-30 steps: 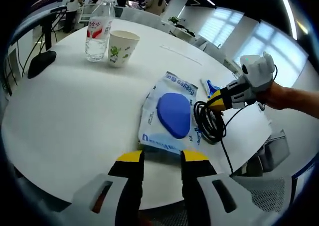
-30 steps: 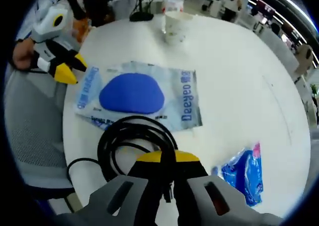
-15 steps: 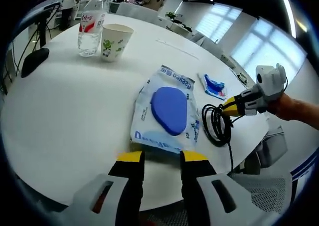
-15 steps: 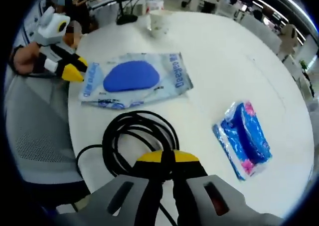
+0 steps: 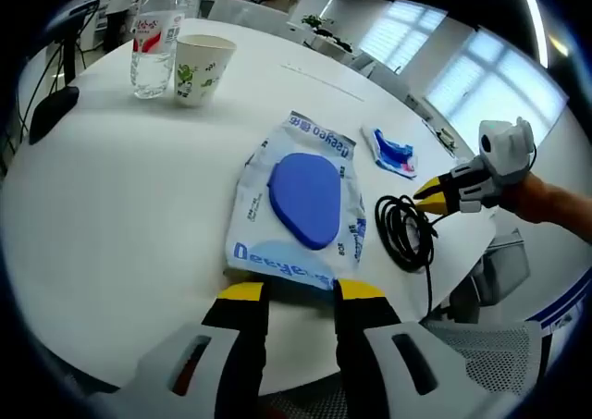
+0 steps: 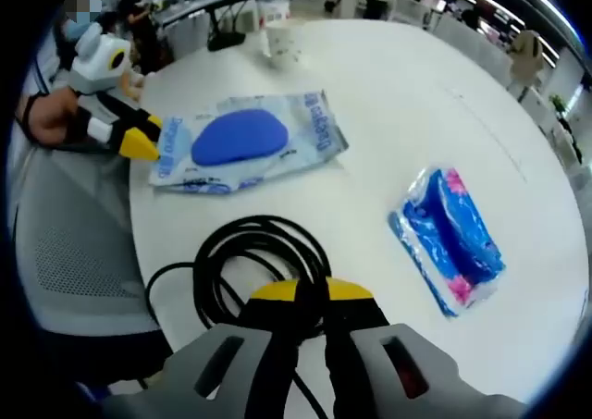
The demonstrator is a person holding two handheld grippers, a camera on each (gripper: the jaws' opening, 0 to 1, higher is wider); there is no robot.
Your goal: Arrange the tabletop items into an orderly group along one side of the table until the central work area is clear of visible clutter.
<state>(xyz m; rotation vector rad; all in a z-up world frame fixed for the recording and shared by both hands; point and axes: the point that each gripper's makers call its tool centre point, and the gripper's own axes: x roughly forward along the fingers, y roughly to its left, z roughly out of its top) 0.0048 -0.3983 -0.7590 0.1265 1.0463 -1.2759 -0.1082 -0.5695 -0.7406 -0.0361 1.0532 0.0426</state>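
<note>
On the round white worktop (image 5: 111,215) a flat pack of wet wipes (image 5: 298,206) with a blue oval lid lies near the edge closest to the person, and in the left gripper view the left tongs (image 5: 301,294) sit at its near edge with the yellow-tipped jaws a little apart; whether they touch or pinch the pack cannot be told, since the edge of the pack meets the jaw tips right where they hide it. In the right gripper view the same pack (image 6: 242,141) lies across the worktop (image 6: 388,95) with the left tongs (image 6: 143,143) against its short end, held by a hand (image 6: 42,123). The right tongs (image 6: 310,294) are closed on a coiled black cable (image 6: 250,262), whose loops lie on the worktop just in front of the jaws, with one strand running off over the edge. In the left gripper view that cable (image 5: 407,234) rests just beside the wipes pack, near the worktop's edge, with the right tongs (image 5: 427,195) at its upper loop. A small blue and pink tissue packet (image 6: 450,239) lies apart from the cable and the wipes; in the left gripper view it is beyond the wipes (image 5: 393,153). At the far side a clear water bottle (image 5: 153,44) with a red label stands just beside a paper cup (image 5: 199,67), and a dark mouse (image 5: 51,112) lies well apart from them near the rim
</note>
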